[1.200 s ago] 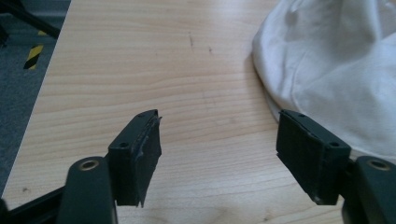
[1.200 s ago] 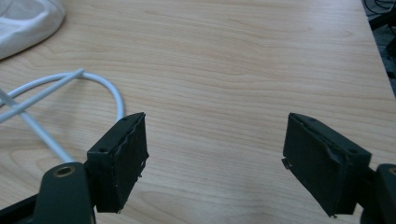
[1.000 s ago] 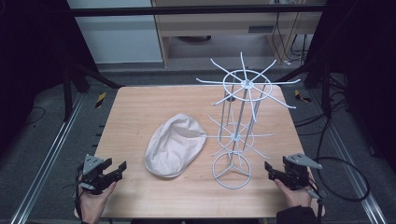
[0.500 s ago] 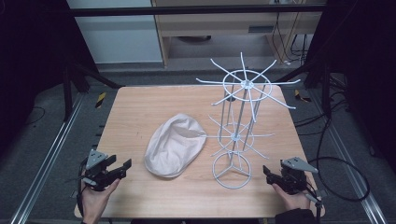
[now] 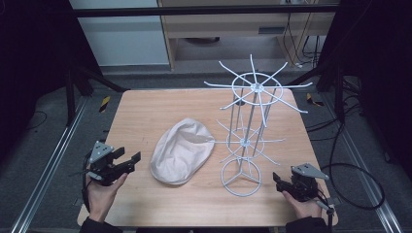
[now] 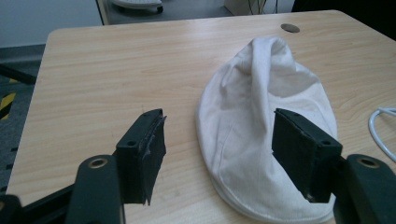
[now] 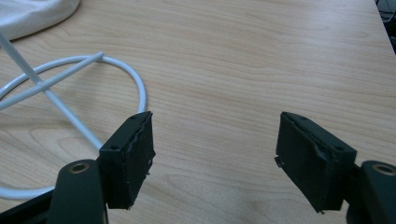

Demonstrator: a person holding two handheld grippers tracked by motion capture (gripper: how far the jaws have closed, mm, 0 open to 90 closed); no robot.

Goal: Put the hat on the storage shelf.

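Cream cloth cap [image 5: 181, 152] flat, creased, mid table [image 5: 145, 107], white wire rack [image 5: 250, 131] at its 3 o'clock, left tool [image 5: 130, 161] jaws wide, just opened further, empty, at cap's 8 o'clock, right tool [image 5: 276, 180] wide, empty, at rack's 4 o'clock

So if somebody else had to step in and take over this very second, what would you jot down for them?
Left gripper: jaws have just been opening, now wide apart with nothing between them, raised at the table's near left corner and aimed at the cap.
Right gripper: open, empty, low at the near right, beside the rack's base ring.
White flat cap: lying flat mid-table, left of the rack, untouched.
White wire display rack: upright, arms bare.
Done: nothing yet.
Left: probably pick up the cap and hang it on the rack.
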